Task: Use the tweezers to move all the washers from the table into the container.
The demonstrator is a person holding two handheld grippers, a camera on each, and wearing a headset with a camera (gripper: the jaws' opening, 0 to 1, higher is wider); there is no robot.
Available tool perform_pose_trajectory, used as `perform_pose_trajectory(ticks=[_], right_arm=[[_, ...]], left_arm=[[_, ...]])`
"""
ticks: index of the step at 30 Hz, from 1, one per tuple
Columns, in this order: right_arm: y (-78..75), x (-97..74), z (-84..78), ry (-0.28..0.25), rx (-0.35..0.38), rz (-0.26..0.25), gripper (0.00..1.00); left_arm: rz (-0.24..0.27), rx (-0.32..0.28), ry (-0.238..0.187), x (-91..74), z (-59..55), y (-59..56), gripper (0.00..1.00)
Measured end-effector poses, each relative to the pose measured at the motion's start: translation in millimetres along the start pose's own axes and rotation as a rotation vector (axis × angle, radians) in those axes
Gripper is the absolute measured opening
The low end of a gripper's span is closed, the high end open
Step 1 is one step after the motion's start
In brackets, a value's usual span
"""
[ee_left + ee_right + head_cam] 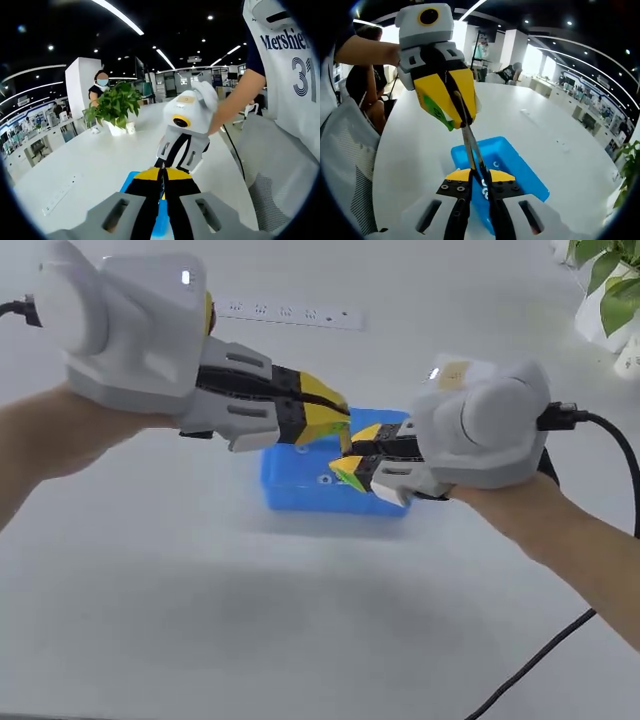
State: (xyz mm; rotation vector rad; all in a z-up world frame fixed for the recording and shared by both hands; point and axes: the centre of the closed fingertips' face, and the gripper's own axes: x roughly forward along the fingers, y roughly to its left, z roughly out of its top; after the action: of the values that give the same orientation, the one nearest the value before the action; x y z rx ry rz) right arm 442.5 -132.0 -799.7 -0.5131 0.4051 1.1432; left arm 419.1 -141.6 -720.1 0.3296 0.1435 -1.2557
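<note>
Above the container [522, 172], our left gripper [459, 112] and right gripper [479, 176] each clamped tight on the tweezers [470, 142] stretched between them. Washers [495, 164] lay inside the container.

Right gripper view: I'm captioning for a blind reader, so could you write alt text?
Tweezers stretch between the right tool at the bottom and the yellow-tipped left tool above, both shut on them. Beneath, a blue container sits on a white table.
</note>
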Motion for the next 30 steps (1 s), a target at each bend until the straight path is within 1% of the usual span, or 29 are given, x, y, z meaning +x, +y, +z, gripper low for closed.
perform_pose_trajectory(ticks=[2,3,6,7,8,10,11,12,13,14,15,16,18,19,20,21,22,23,24,25,26,27,29,30], right_arm=[[3.8,-6.7,6.0,-0.018,-0.015,0.005,0.12],[5.3,-10.8,7.8,-0.014,-0.039,0.003,0.12],[12.2,-20.3,11.7,-0.016,-0.066,0.014,0.11],[14.5,-22.8,11.7,-0.016,-0.077,0.019,0.11],[19.1,-26.5,11.4,-0.013,-0.087,0.029,0.11],[26.7,-30.0,8.0,-0.001,-0.108,0.044,0.11],[32.2,-31.3,2.8,0.021,-0.133,0.056,0.11],[37.3,-31.7,-3.1,0.047,-0.153,0.067,0.11],[40.0,-31.2,-6.7,0.061,-0.165,0.071,0.11],[42.8,-30.8,-10.1,0.074,-0.175,0.073,0.11],[47.2,-29.9,-15.7,0.094,-0.196,0.082,0.11],[50.1,-28.6,-19.2,0.103,-0.194,0.086,0.11],[55.7,-25.7,-29.8,0.133,-0.202,0.095,0.1],[58.4,-23.6,-36.8,0.151,-0.201,0.098,0.1],[59.0,-22.2,-42.0,0.168,-0.208,0.093,0.1],[59.2,-20.5,-49.6,0.197,-0.222,0.08,0.1],[60.9,-18.8,-53.9,0.209,-0.22,0.082,0.1],[62.5,-17.0,-60.9,0.231,-0.225,0.078,0.1],[61.4,-16.2,-65.9,0.252,-0.236,0.066,0.1],[60.2,-15.9,-70.2,0.275,-0.244,0.054,0.1],[59.5,-15.3,-74.0,0.294,-0.251,0.049,0.1],[59.6,-13.5,-78.2,0.312,-0.25,0.043,0.1],[57.5,-11.5,-83.2,0.338,-0.253,0.026,0.1],[57.1,-10.0,-87.2,0.362,-0.27,0.024,0.1]], left_arm=[[0.009,0.001,-0.014,-6.9,5.7,-2.1,0.05],[0.013,0.009,-0.012,-10.0,7.6,-4.2,0.05],[0.007,0.017,-0.019,-15.9,12.3,-12.4,0.05],[0.005,0.017,-0.019,-17.5,13.1,-14.9,0.05],[-0.004,0.015,-0.017,-19.5,13.3,-19.9,0.05],[-0.027,0.006,-0.009,-22.0,10.2,-29.0,0.06],[-0.033,0.007,0.009,-23.2,4.5,-33.9,0.06],[-0.048,-0.006,0.029,-24.0,-3.3,-40.3,0.06],[-0.051,-0.008,0.038,-24.3,-7.9,-43.3,0.06],[-0.054,-0.019,0.052,-24.3,-15.2,-47.2,0.06],[-0.058,-0.027,0.057,-24.3,-19.1,-50.3,0.06],[-0.059,-0.031,0.062,-23.4,-23.0,-52.7,0.06],[-0.066,-0.04,0.092,-19.7,-36.2,-61.1,0.06],[-0.068,-0.039,0.099,-17.8,-40.2,-63.8,0.06],[-0.068,-0.04,0.102,-16.7,-42.3,-64.7,0.06],[-0.066,-0.047,0.114,-13.1,-49.4,-67.1,0.06],[-0.067,-0.06,0.116,-9.7,-55.3,-69.3,0.06],[-0.061,-0.068,0.118,-7.5,-59.1,-69.7,0.05],[-0.051,-0.076,0.131,-5.4,-64.8,-69.0,0.05],[-0.043,-0.077,0.163,-2.5,-74.7,-69.1,0.05],[-0.038,-0.082,0.186,-1.2,-81.6,-68.8,0.05],[-0.047,-0.103,0.23,-0.2,-92.0,-70.7,0.05],[-0.045,-0.098,0.251,4.3,-100.0,-69.5,0.05],[-0.045,-0.104,0.256,5.6,-102.3,-69.1,0.05]])
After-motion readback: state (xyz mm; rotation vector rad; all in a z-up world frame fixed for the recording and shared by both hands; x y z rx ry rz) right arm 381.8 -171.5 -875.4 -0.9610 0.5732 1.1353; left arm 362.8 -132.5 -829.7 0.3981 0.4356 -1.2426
